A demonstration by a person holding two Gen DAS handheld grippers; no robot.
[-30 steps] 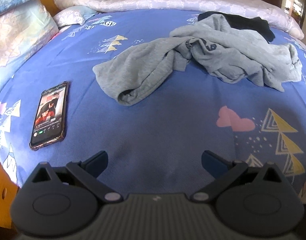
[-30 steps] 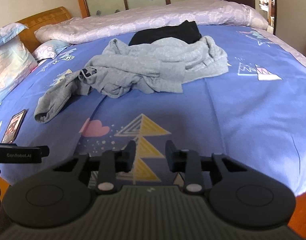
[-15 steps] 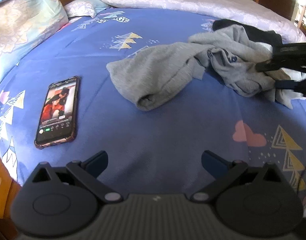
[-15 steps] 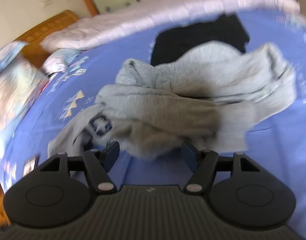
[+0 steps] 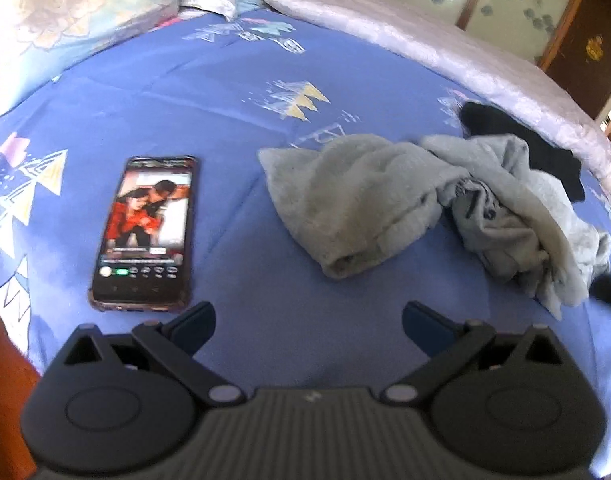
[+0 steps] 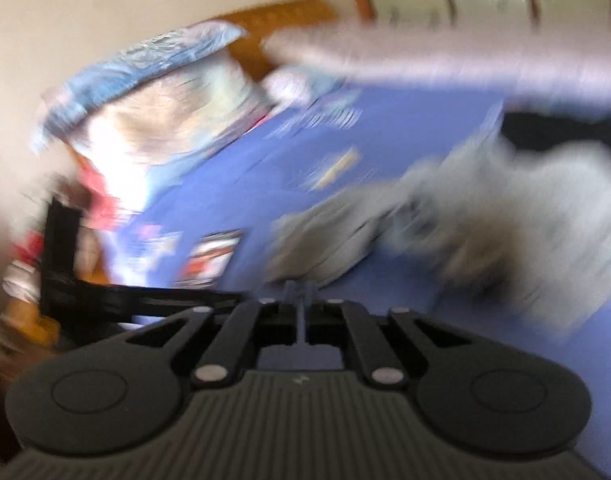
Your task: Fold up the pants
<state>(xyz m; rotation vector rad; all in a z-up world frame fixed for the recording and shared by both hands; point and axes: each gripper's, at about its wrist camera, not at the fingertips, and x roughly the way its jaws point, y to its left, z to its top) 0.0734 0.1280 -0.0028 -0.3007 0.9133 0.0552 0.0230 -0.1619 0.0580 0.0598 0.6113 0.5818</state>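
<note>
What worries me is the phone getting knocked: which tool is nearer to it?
Left. The left tool hovers just short of the phone, open; the right tool is past the gray pants, on their far side from the phone.

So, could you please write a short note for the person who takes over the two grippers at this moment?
Left gripper: jaws wide open, holding nothing, hovering above the blue bedsheet, with the grey pants ahead of it.
Right gripper: jaws shut; the view is too blurred to tell whether any cloth is between them.
The grey pants lie crumpled on the bedsheet, one leg stretched toward the smartphone, which lies apart from them with its screen lit. A black garment lies behind the pants.
Done: nothing folded.
Left: spread the pants flat, straighten the legs, then fold. Mind the smartphone.
</note>
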